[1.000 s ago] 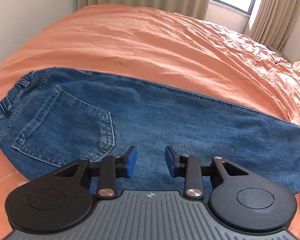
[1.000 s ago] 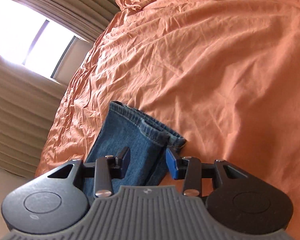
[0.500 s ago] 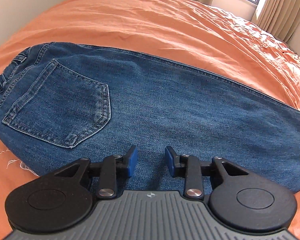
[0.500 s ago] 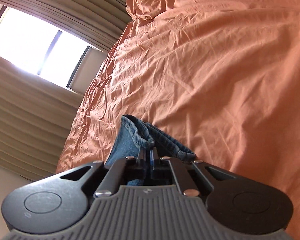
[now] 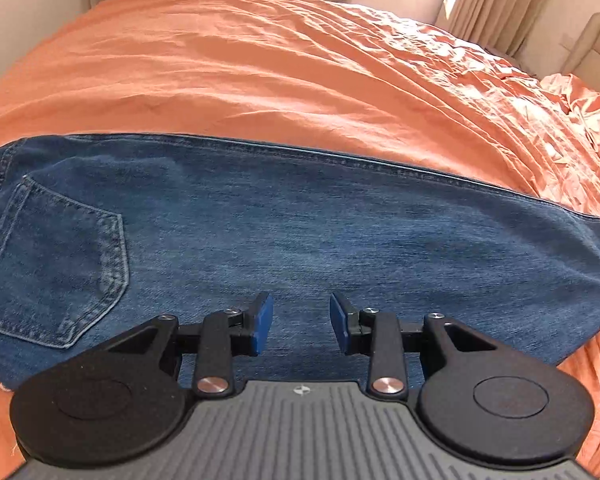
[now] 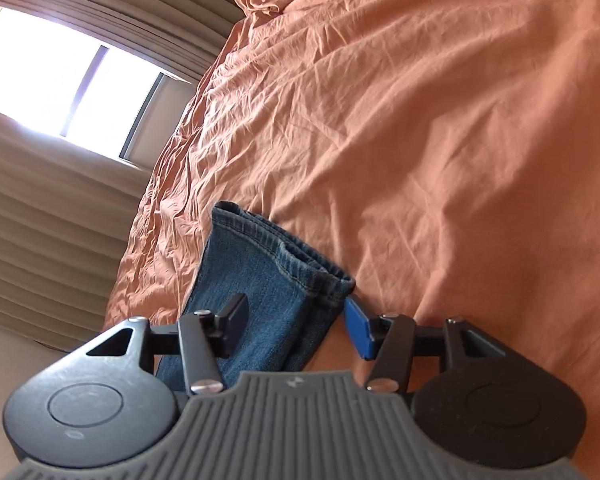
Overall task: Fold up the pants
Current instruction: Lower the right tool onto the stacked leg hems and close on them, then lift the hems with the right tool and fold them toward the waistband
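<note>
1. The jeans (image 5: 300, 240) lie flat across the orange bed (image 5: 300, 80), back pocket (image 5: 56, 260) facing up.
2. The left gripper (image 5: 300, 330) hovers over the denim, jaws apart, holding nothing.
3. The right gripper (image 6: 296, 322) is spread wide around the hem end (image 6: 284, 256), not pinching it.

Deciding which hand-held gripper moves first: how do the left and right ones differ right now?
The left hand-held gripper hangs over the middle of the jeans, near the back pocket; the right hand-held gripper sits at the leg hem. The left has flat denim beneath its jaws; the right has the hem end between its jaws. Both are open, holding nothing, above the orange sheet.
</note>
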`<state>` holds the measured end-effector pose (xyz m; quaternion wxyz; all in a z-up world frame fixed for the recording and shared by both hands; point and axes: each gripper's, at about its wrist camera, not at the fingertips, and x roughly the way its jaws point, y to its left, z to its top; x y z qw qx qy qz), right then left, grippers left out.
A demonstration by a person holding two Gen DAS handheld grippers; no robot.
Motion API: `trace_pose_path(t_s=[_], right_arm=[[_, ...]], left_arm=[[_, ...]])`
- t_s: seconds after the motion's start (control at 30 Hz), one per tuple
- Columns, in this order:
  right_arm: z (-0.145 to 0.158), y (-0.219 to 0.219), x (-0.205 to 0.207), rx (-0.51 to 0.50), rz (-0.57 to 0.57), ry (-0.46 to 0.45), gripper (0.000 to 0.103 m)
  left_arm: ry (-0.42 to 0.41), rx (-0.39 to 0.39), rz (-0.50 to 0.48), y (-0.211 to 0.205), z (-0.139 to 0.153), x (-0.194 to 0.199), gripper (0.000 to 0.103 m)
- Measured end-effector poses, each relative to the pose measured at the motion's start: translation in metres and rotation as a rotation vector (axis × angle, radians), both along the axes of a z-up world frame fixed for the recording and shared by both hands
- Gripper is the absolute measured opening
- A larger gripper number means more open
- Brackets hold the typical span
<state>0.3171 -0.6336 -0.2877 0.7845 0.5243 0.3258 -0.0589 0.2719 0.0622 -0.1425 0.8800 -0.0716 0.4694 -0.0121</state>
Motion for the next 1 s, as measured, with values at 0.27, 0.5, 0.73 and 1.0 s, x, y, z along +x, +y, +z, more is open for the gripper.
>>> trace_pose_path(t_s=[0.27,0.5,0.73,1.0], right_arm=[[-0.037,-0.005,0.017,0.144,-0.078,-0.034,0.027],[0.005,0.003,0.016,-0.035,-0.003,-0.139,0.015],[-0.023,0.0,0.014,0.015,0.009,-0.069,0.023],[-0.039,0.018,0.009,0.098,0.012,-0.044,0.029]], left_arm=[[0.007,-0.035,-0.134,-0.059,-0.012,0.032,0.039],[0.012,-0.044,-0.266,-0.119,-0.029,0.069,0.039],[-0.011,-0.022,-0.358,-0.182,-0.046,0.121,0.039],[-0.023,0.072,-0.395,-0.233,-0.059,0.152,0.039]])
